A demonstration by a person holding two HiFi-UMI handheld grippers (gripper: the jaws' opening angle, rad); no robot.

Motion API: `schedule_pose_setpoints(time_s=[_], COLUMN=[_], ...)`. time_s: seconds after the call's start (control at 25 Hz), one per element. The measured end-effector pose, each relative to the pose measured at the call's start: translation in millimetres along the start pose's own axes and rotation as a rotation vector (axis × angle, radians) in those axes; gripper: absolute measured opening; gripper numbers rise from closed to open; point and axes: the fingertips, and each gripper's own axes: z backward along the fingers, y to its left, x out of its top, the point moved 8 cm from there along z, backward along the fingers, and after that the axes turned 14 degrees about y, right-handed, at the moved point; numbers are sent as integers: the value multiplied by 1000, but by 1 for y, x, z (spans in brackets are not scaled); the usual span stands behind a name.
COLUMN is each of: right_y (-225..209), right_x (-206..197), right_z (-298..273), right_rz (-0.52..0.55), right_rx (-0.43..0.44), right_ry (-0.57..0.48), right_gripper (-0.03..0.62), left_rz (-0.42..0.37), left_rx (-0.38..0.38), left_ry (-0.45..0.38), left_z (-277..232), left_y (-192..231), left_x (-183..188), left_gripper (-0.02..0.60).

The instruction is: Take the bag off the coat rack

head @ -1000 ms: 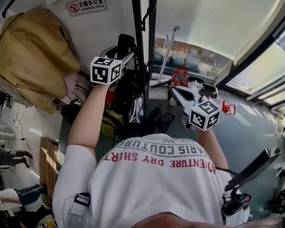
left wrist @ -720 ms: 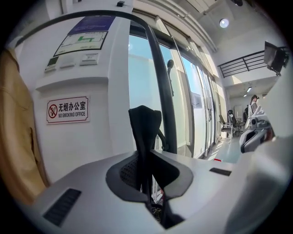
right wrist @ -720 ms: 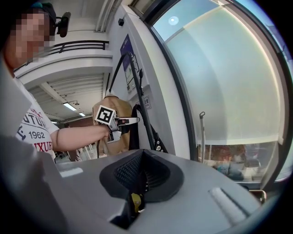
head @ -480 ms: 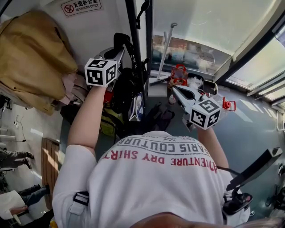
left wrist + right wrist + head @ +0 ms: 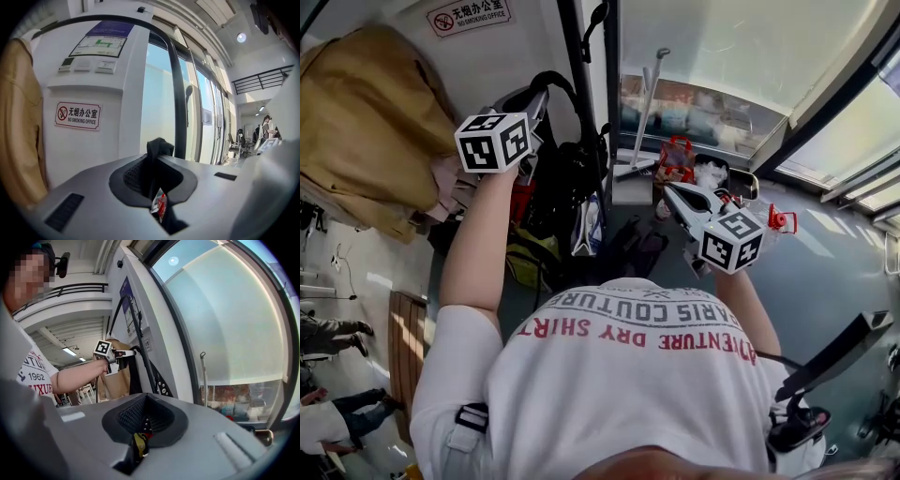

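Note:
A black bag [image 5: 565,178] hangs against the dark coat rack pole [image 5: 574,47], its strap [image 5: 546,78] looping up beside the pole. My left gripper [image 5: 534,98] is raised to that loop and shut on the strap [image 5: 158,146], whose black webbing bunches between the jaw tips. In the right gripper view the left gripper [image 5: 123,354] shows at the rack with a bare forearm behind it. My right gripper [image 5: 667,190] hangs lower to the right, away from the bag. Its jaws [image 5: 145,420] are shut with nothing between them.
A tan coat [image 5: 366,122] hangs left of the bag, under a no-smoking sign [image 5: 469,16] on the white wall. A yellow-green bag [image 5: 530,258] sits low by the rack. A red-handled item [image 5: 678,159] and a leaning pole [image 5: 648,94] stand at the window.
The left gripper's jaws have closed on the bag's strap. That gripper has since shifted left and slightly up, pulling the strap loop with it. The right gripper has barely moved.

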Motion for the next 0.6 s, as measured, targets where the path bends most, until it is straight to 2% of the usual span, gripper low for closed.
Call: schedule_pose_setpoints(time_s=[0.4,0.6], right_y=[0,-1], right_x=[-3,-1], right_z=[4,6], right_rz=[0,0], right_rx=[1,3], right_ry=[1,2], right_gripper=[0,0], left_rz=[5,35], left_rx=[20,44], left_ry=[-87,-98], left_z=[21,30], left_y=[14,28], left_x=[50,51], left_gripper=[20,20])
